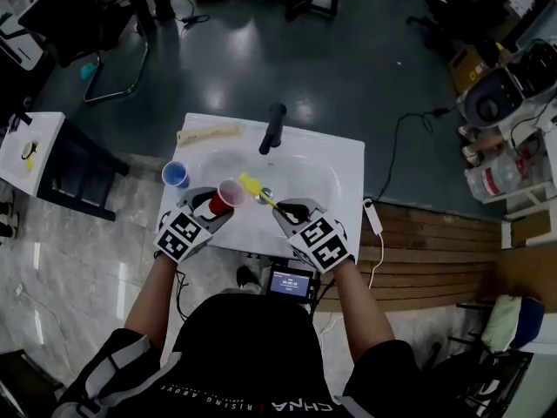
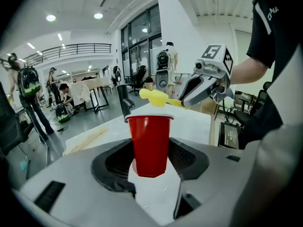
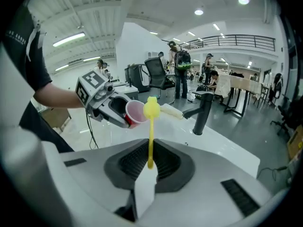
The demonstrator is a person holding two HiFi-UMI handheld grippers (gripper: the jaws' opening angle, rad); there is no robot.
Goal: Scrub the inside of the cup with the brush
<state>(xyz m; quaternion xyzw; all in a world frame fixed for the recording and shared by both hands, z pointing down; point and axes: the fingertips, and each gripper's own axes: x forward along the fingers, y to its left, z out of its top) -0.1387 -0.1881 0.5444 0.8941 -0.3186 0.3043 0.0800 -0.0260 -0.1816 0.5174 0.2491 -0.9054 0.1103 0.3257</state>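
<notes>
Two grippers are in use, both loaded. A red plastic cup [image 2: 150,143] is clamped between the jaws of the left gripper [image 2: 150,161], which are spread wide around its lower body. In the head view the cup is seen lifted clear of the white desk [image 1: 341,157] and tipped, with its mouth turned toward the right gripper [image 3: 149,163]. A thin yellow plastic brush [image 3: 151,126] is pinched by its handle end in the right gripper, whose jaws are drawn in narrow on it. The brush head is held just beside the cup's rim, above the oval sink basin [image 1: 305,174]; contact between the two cannot be confirmed. A black faucet [image 1: 273,127] is mounted at the far edge of the basin. A small blue cup [image 1: 175,174] is left standing on the desk near the left gripper, and a long beige strip [image 1: 209,134] is laid along the far left edge.
</notes>
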